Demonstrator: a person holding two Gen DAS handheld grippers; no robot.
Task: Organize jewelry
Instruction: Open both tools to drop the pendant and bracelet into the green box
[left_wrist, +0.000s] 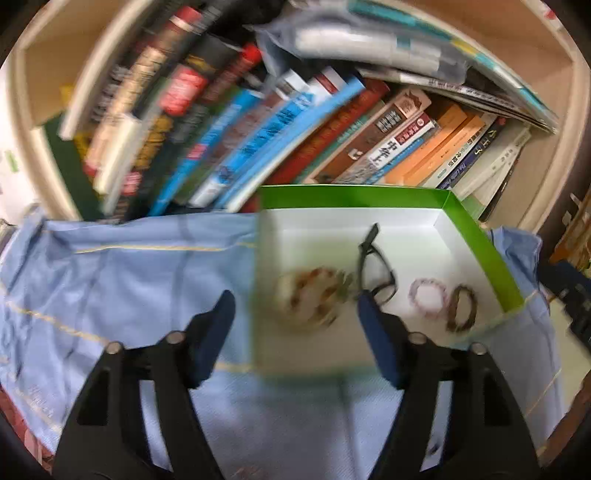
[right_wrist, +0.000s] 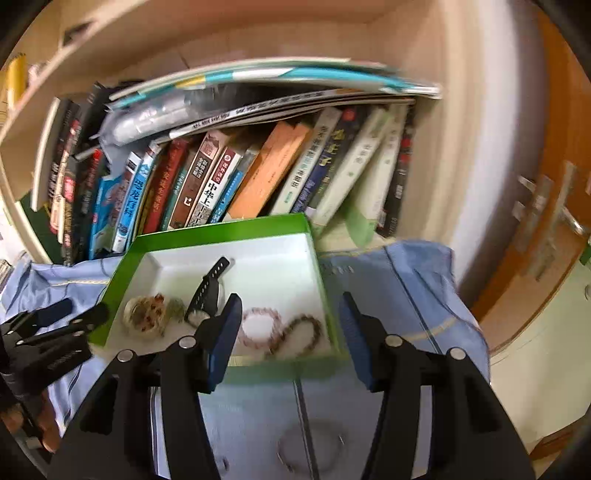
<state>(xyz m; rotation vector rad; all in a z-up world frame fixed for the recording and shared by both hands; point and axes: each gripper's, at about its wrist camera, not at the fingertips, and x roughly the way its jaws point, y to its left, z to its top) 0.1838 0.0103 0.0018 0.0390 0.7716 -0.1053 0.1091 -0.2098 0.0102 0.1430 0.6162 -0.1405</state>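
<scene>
1. Jewelry sits in the green box (right_wrist: 317, 254): from its left side, a beaded bundle (right_wrist: 146, 314), black watch (right_wrist: 207, 291), pink bracelet (right_wrist: 258, 326), brown bracelet (right_wrist: 301, 334).
2. A thin ring-like bracelet (right_wrist: 314, 452), blurred, lies on the blue cloth (right_wrist: 406, 295) in front of the box.
3. Left gripper (left_wrist: 295, 332) and right gripper (right_wrist: 290, 336) both gape, empty; likely next, grasp that bracelet.

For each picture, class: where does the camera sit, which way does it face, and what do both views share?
Left wrist: on the left gripper, facing the green box and bookshelf; its open jaws show.
Right wrist: on the right gripper, facing the same box from the right; its open jaws and the left gripper show.
Shared: box, watch, bracelets, books, blue cloth.
</scene>
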